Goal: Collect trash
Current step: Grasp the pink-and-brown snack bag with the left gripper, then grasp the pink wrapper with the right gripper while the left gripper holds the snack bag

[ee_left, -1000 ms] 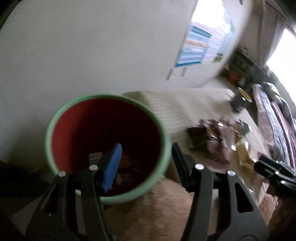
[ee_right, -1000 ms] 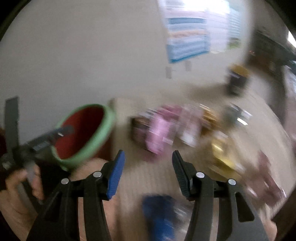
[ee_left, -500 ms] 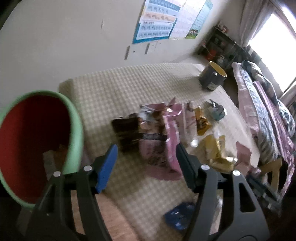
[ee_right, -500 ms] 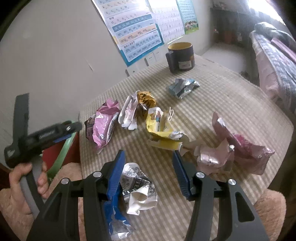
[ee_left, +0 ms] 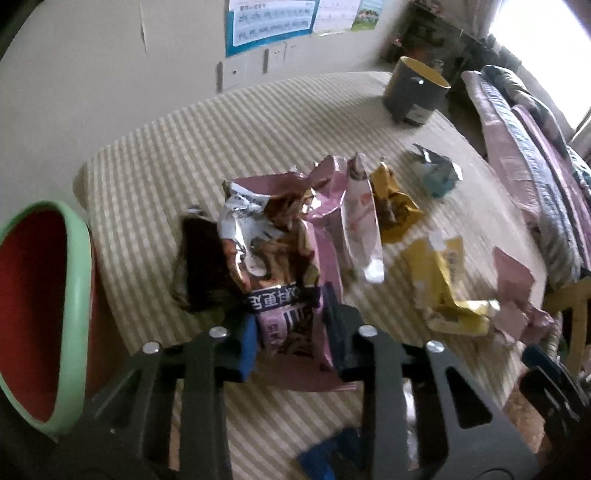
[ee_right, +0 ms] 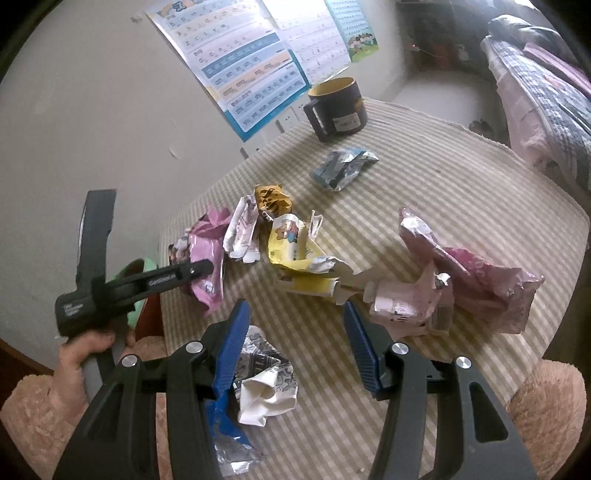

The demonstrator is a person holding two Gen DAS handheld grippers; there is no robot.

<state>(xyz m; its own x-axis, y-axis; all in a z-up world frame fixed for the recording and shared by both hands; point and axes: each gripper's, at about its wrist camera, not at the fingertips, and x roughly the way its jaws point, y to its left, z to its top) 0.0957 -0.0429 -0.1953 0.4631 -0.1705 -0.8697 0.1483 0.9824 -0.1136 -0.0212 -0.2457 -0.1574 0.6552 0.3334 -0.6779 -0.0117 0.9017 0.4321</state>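
1. The blue-bordered wall poster [ee_left: 271, 24] carries rows of pinyin syllables; "zhi, chi" can be made out at the start of its top row.
2. The pink snack wrapper [ee_left: 284, 280] has large white Chinese characters on a dark purple band, seen upside down and not legible.
3. The dark mug [ee_right: 338, 107] bears a small white label, too blurred to read.

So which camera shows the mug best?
The right wrist view: the mug is sharp there, with handle and label showing. In the left wrist view it is blurred, and its handle is hidden.
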